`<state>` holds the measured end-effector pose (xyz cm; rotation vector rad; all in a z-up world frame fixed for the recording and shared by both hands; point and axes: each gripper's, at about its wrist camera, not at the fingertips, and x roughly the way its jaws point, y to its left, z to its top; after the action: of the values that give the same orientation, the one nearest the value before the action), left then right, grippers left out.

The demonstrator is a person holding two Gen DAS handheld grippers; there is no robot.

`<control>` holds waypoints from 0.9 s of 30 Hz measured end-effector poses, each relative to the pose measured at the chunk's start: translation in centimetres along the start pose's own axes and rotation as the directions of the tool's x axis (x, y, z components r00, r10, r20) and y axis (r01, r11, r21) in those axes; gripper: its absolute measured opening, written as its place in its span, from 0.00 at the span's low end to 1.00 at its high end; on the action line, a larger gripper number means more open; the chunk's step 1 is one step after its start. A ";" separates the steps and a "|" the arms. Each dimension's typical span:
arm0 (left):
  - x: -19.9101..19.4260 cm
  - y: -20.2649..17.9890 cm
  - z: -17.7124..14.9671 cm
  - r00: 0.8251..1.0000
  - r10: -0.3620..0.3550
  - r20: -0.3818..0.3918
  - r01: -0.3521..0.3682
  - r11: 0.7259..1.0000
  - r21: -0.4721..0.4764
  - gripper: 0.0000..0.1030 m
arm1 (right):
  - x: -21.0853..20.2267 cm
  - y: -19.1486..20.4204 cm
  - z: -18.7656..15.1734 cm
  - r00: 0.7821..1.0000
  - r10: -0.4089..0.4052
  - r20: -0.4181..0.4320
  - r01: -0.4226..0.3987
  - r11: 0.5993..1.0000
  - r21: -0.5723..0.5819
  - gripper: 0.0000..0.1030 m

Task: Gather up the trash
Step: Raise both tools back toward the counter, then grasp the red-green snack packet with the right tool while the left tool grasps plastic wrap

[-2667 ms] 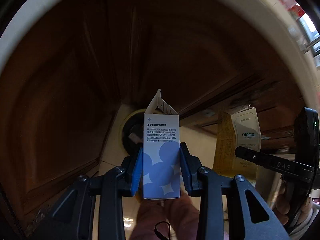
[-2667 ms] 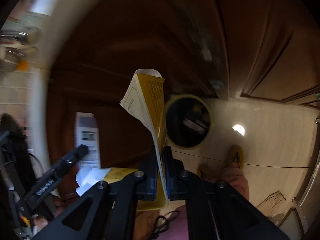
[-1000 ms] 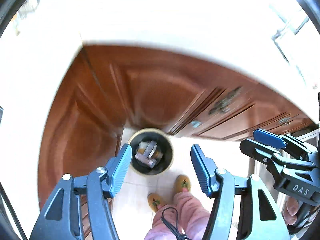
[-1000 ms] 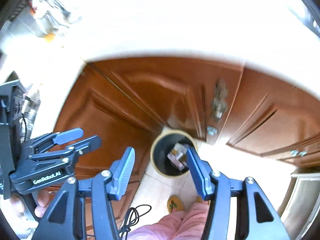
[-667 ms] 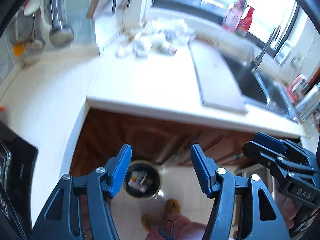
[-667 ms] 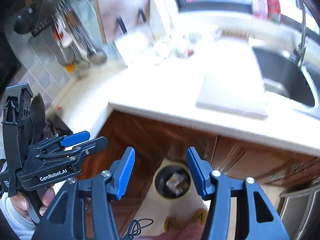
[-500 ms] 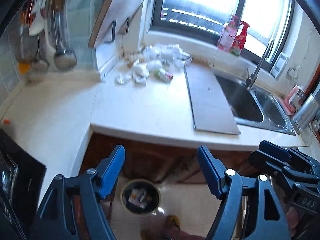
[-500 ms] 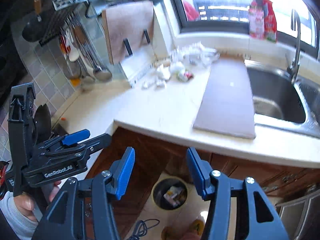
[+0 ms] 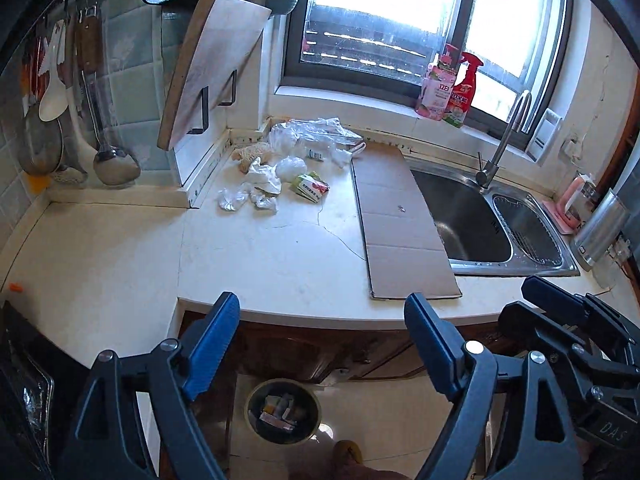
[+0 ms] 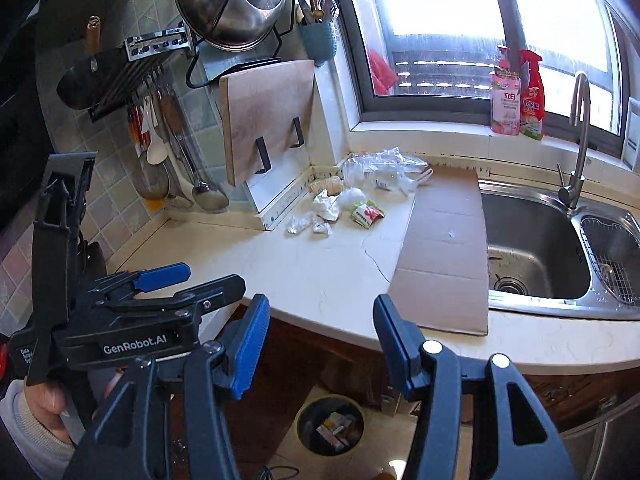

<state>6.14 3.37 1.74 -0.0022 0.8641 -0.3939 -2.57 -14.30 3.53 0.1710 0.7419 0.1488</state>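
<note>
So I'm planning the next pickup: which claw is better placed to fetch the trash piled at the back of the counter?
Left, probably, by a small margin. The trash pile lies toward the counter's left; the left claw is empty with jaws opening. The right claw, also open and empty, sits nearer the cardboard and sink.

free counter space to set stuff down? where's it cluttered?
Bare: the cream stone countertop from its front edge back to the trash, bordered on the right by the flat brown cardboard sheet. Also the left wing of the counter, below the hanging ladles. Crowded: the back corner, where crumpled white wrappers and plastic bags pile up under the leaning wooden cutting board.
</note>
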 end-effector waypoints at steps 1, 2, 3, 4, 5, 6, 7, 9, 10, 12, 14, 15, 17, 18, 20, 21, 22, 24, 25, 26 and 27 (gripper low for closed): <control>0.0 0.0 0.2 1.000 0.010 0.005 -0.010 1.000 0.004 0.85 | 0.1 0.0 0.2 1.000 -0.002 0.002 0.002 1.000 0.004 0.53; 0.0 0.0 0.5 1.000 0.020 0.009 -0.020 1.000 0.006 0.89 | 0.2 0.0 0.4 1.000 -0.006 0.001 0.006 1.000 0.008 0.53; 0.0 0.0 0.8 1.000 0.026 0.016 -0.026 1.000 0.006 0.93 | 0.2 0.0 0.6 1.000 -0.008 0.002 0.008 1.000 0.010 0.53; 0.0 0.0 1.0 0.999 0.031 0.022 -0.031 0.999 0.009 0.94 | 0.3 -0.1 0.9 1.000 -0.009 0.005 0.009 1.000 0.010 0.53; 0.0 0.0 1.3 0.999 0.035 0.026 -0.035 0.999 0.014 0.94 | 0.4 -0.1 1.0 1.000 -0.012 0.007 0.012 1.000 0.009 0.53; 0.1 -0.1 1.5 0.999 0.040 0.027 -0.041 0.999 0.019 0.95 | 0.6 -0.2 1.3 1.000 -0.015 0.007 0.015 1.000 0.009 0.53; 0.3 -0.2 1.8 0.999 0.047 0.023 -0.047 0.999 0.025 0.95 | 0.8 -0.3 1.5 1.000 -0.016 0.004 0.016 1.000 0.008 0.53; 0.6 -0.4 2.3 0.998 0.065 0.021 -0.066 0.997 0.036 0.97 | 1.2 -0.6 2.2 1.000 -0.006 -0.003 0.006 1.000 0.007 0.53; 0.8 -0.5 2.6 0.998 0.063 0.021 -0.064 0.997 0.038 0.97 | 1.5 -0.8 2.6 1.000 -0.003 -0.005 0.003 1.000 0.006 0.53; 1.3 -0.6 3.2 0.998 0.060 0.023 -0.061 0.997 0.042 0.98 | 2.0 -1.1 3.4 1.000 -0.002 -0.002 0.002 1.000 -0.003 0.53; 1.7 -0.8 3.7 0.998 0.064 0.030 -0.065 0.997 0.043 0.98 | 2.9 -1.5 4.2 1.000 -0.006 -0.004 0.006 1.000 -0.017 0.53; 2.1 -0.7 4.1 0.997 0.066 0.036 -0.067 0.997 0.043 0.98 | 3.3 -1.7 4.6 1.000 -0.002 -0.005 0.002 1.000 -0.022 0.53; 2.7 -0.5 4.8 0.997 0.067 0.040 -0.069 0.997 0.042 0.98 | 4.7 -2.4 5.7 1.000 0.010 -0.013 -0.010 0.999 -0.034 0.53; 3.2 -0.3 5.3 0.997 0.067 0.043 -0.069 0.997 0.038 0.98 | 5.2 -2.7 6.2 1.000 0.013 -0.017 -0.013 0.999 -0.038 0.53; 4.3 0.3 6.2 0.997 0.072 0.040 -0.073 0.997 0.026 0.98 | 6.9 -3.6 7.3 0.999 0.020 -0.030 -0.022 0.999 -0.049 0.53; 5.1 0.7 6.8 0.997 0.073 0.033 -0.074 0.997 0.017 0.98 | 7.9 -4.1 7.9 0.999 0.022 -0.039 -0.025 0.998 -0.054 0.54; 5.8 1.1 7.4 0.997 0.076 0.026 -0.077 0.997 0.008 0.98 | 9.0 -4.6 8.6 0.998 0.025 -0.051 -0.027 0.998 -0.057 0.54; 7.7 2.1 8.7 0.997 0.079 0.007 -0.079 0.997 -0.011 0.98 | 11.4 -5.6 10.0 0.996 0.038 -0.081 -0.042 0.998 -0.057 0.55; 8.5 2.4 9.3 0.997 0.080 0.001 -0.080 0.997 -0.018 0.98 | 12.6 -6.1 10.8 0.994 0.049 -0.095 -0.054 0.997 -0.056 0.55; 9.6 2.9 9.9 0.996 0.083 -0.005 -0.084 0.996 -0.027 0.98 | 14.1 -6.6 11.6 0.992 0.059 -0.112 -0.066 0.996 -0.058 0.55; 10.7 3.4 10.4 0.996 0.089 -0.013 -0.090 0.995 -0.037 0.98 | 15.3 -7.0 12.1 0.990 0.065 -0.125 -0.073 0.996 -0.059 0.55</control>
<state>21.22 1.31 0.14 0.0044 0.8792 -0.2942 17.33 -19.36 0.78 0.1277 0.8533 0.2507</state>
